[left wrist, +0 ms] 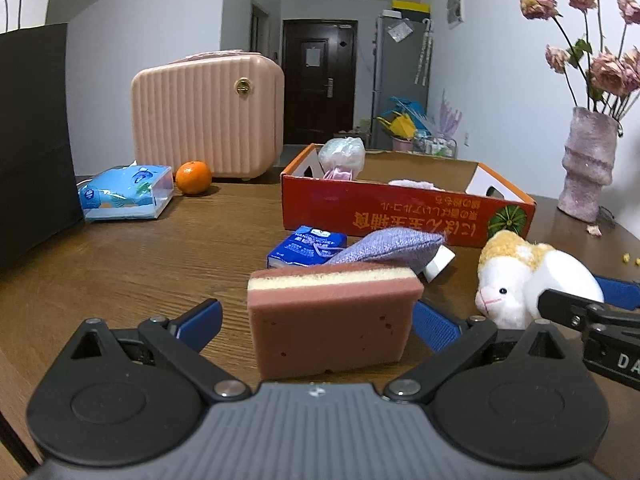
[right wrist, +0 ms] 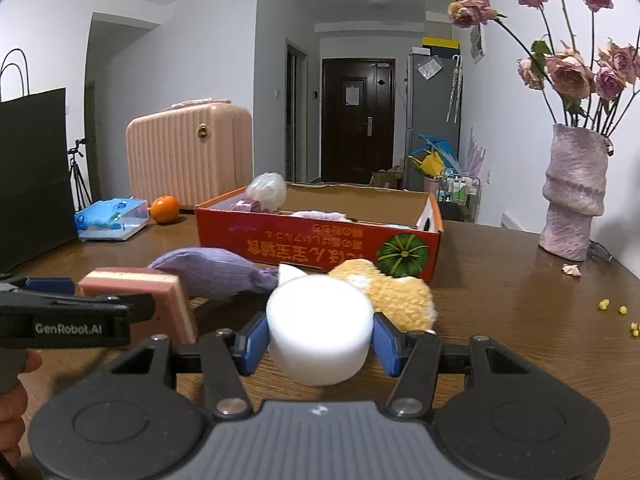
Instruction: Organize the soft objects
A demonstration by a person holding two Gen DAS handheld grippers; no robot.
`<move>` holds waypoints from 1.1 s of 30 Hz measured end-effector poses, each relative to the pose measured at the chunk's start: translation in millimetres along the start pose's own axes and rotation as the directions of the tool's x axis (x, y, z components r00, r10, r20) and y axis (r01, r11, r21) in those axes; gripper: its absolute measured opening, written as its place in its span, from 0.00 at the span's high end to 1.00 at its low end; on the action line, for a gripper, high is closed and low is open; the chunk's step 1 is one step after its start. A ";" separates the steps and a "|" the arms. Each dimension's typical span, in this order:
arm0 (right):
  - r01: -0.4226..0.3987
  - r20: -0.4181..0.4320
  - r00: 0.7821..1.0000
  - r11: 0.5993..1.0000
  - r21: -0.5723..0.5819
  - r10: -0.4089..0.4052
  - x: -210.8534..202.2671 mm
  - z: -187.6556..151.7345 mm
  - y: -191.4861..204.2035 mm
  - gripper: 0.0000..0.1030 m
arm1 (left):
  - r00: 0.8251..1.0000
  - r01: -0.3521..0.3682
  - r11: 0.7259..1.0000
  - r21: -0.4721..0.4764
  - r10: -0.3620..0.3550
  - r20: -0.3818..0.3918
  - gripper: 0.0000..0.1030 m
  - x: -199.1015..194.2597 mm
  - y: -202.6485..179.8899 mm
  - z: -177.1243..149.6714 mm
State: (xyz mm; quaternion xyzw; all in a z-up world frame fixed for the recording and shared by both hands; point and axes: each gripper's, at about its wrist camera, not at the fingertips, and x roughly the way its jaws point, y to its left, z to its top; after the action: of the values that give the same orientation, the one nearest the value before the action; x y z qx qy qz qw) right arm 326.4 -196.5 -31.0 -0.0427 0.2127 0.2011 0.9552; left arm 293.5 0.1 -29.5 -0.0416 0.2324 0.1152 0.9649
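Note:
A pink and cream sponge [left wrist: 332, 316] stands on the wooden table between the fingers of my left gripper [left wrist: 318, 322]; the left pad is clear of it, so the jaws are open around it. It also shows in the right wrist view [right wrist: 136, 294]. My right gripper [right wrist: 318, 340] is shut on the white body of a plush toy [right wrist: 318, 330] with a yellow fuzzy head [right wrist: 394, 294]. The plush [left wrist: 520, 276] is also in the left view. A purple fabric pouch [left wrist: 390, 246] lies behind the sponge. A red cardboard box [left wrist: 404, 216] holds several soft items.
A blue handkerchief pack [left wrist: 306, 246] lies next to the pouch. A tissue pack [left wrist: 126, 192], an orange [left wrist: 193, 177] and a pink case [left wrist: 208, 114] stand at the back left. A black bag [left wrist: 34, 140] is at the left. A pink vase [right wrist: 574, 196] of flowers stands at the right.

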 end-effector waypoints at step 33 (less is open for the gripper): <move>0.023 -0.012 1.000 1.000 -0.006 -0.023 -1.7 -6.7 -22.3 0.47 | 0.991 -0.130 0.991 -0.016 0.131 0.030 0.00 22.2 -26.5 0.5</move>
State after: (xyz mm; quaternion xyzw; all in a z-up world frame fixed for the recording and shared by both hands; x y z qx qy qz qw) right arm 331.3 -218.6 -36.5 -0.0490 0.2172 0.1904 0.9561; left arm 319.3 -21.1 -38.5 -0.0314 0.2185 0.1803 0.9585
